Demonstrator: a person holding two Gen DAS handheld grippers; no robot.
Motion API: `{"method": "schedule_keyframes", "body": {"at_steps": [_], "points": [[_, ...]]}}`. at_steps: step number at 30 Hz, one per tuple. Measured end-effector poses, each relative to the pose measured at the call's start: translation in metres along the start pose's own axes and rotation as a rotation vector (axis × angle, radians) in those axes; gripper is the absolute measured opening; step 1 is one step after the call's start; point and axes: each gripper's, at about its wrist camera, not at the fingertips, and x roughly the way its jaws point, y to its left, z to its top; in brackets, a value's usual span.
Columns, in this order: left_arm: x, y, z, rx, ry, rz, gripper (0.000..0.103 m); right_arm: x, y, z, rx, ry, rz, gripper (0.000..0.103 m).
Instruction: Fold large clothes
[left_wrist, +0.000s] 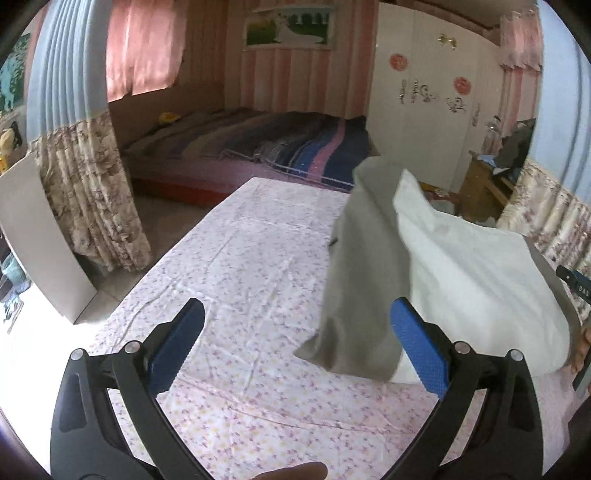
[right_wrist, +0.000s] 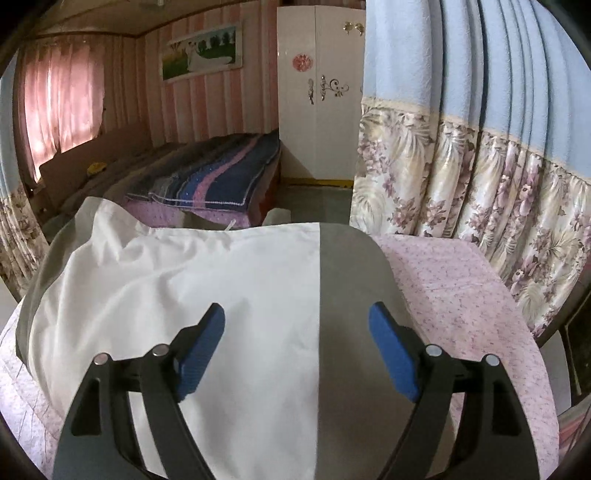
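A large white and grey garment (left_wrist: 461, 266) lies bunched on the right side of a table covered with a pink floral sheet (left_wrist: 236, 266). A grey flap (left_wrist: 358, 280) hangs down at its left side. My left gripper (left_wrist: 295, 325) is open and empty, over the sheet just left of the garment. In the right wrist view the garment (right_wrist: 221, 295) lies spread under my right gripper (right_wrist: 297, 328), with a white panel on the left and a grey panel (right_wrist: 351, 295) on the right. The right gripper is open and empty, just above the cloth.
A bed with a striped blanket (left_wrist: 280, 147) stands behind the table. A white wardrobe (right_wrist: 317, 96) is at the back. Floral curtains hang at the left (left_wrist: 88, 192) and close to the table's right side (right_wrist: 480, 177). A white board (left_wrist: 40, 236) leans at the left.
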Motion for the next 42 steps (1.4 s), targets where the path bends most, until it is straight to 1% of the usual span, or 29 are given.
{"method": "schedule_keyframes", "body": {"at_steps": [3, 8, 10, 11, 13, 15, 17, 19, 23, 26, 28, 29, 30, 31, 32, 35, 36, 37, 39, 41, 42], "points": [[-0.006, -0.011, -0.005, 0.005, -0.003, -0.025, 0.1, -0.011, -0.006, -0.002, -0.002, -0.015, -0.011, 0.083], [-0.011, -0.033, -0.011, 0.024, -0.009, -0.049, 0.1, -0.029, -0.022, -0.004, 0.034, -0.032, 0.022, 0.083], [-0.009, -0.041, -0.011, 0.025, -0.019, -0.075, 0.1, -0.037, -0.029, -0.006, 0.063, -0.041, 0.042, 0.087], [-0.006, -0.045, -0.011, 0.031, -0.016, -0.083, 0.1, -0.037, -0.031, -0.006, 0.061, -0.039, 0.046, 0.088], [0.003, -0.051, -0.006, 0.026, -0.005, -0.101, 0.1, -0.032, -0.031, -0.009, 0.039, -0.009, 0.027, 0.088], [0.017, -0.058, 0.001, 0.036, 0.011, -0.11, 0.1, -0.029, -0.033, -0.011, 0.025, 0.01, 0.02, 0.088], [0.034, -0.066, 0.01, 0.062, 0.022, -0.092, 0.1, -0.029, -0.036, -0.012, 0.03, 0.006, -0.011, 0.088], [0.048, -0.074, 0.018, 0.09, 0.023, -0.081, 0.1, -0.025, -0.033, -0.015, 0.008, 0.021, -0.014, 0.088], [0.087, -0.087, 0.033, 0.118, 0.042, -0.078, 0.1, 0.0, -0.026, -0.03, -0.039, 0.079, -0.038, 0.088], [0.116, -0.093, 0.032, 0.164, 0.074, -0.036, 0.1, 0.026, -0.028, -0.05, -0.06, 0.162, -0.085, 0.088], [0.14, -0.093, 0.022, 0.203, 0.101, 0.018, 0.1, 0.039, -0.043, -0.066, -0.018, 0.216, -0.101, 0.088], [0.158, -0.087, 0.013, 0.202, 0.132, 0.036, 0.1, 0.044, -0.051, -0.074, 0.013, 0.242, -0.094, 0.092], [0.17, -0.081, 0.008, 0.175, 0.168, 0.014, 0.1, 0.047, -0.064, -0.082, 0.071, 0.263, -0.08, 0.102], [0.177, -0.075, 0.002, 0.139, 0.194, -0.013, 0.1, 0.048, -0.07, -0.085, 0.101, 0.265, -0.082, 0.101], [0.18, -0.071, -0.002, 0.116, 0.198, -0.026, 0.1, 0.049, -0.075, -0.087, 0.12, 0.269, -0.062, 0.101], [0.174, -0.078, -0.007, 0.149, 0.169, 0.016, 0.1, 0.045, -0.074, -0.082, 0.113, 0.251, -0.043, 0.101], [0.169, -0.08, -0.005, 0.148, 0.164, 0.016, 0.1, 0.038, -0.074, -0.077, 0.102, 0.246, -0.027, 0.101], [0.163, -0.081, -0.003, 0.141, 0.158, 0.001, 0.099, 0.03, -0.076, -0.072, 0.103, 0.225, -0.001, 0.101], [0.142, -0.086, 0.005, 0.133, 0.128, -0.052, 0.099, 0.01, -0.086, -0.058, 0.121, 0.145, 0.076, 0.101], [0.121, -0.101, 0.014, 0.138, 0.091, -0.081, 0.1, 0.002, -0.094, -0.046, 0.108, 0.118, 0.095, 0.101], [0.114, -0.11, 0.018, 0.143, 0.085, -0.092, 0.1, 0.001, -0.096, -0.04, 0.09, 0.103, 0.079, 0.101]]}}
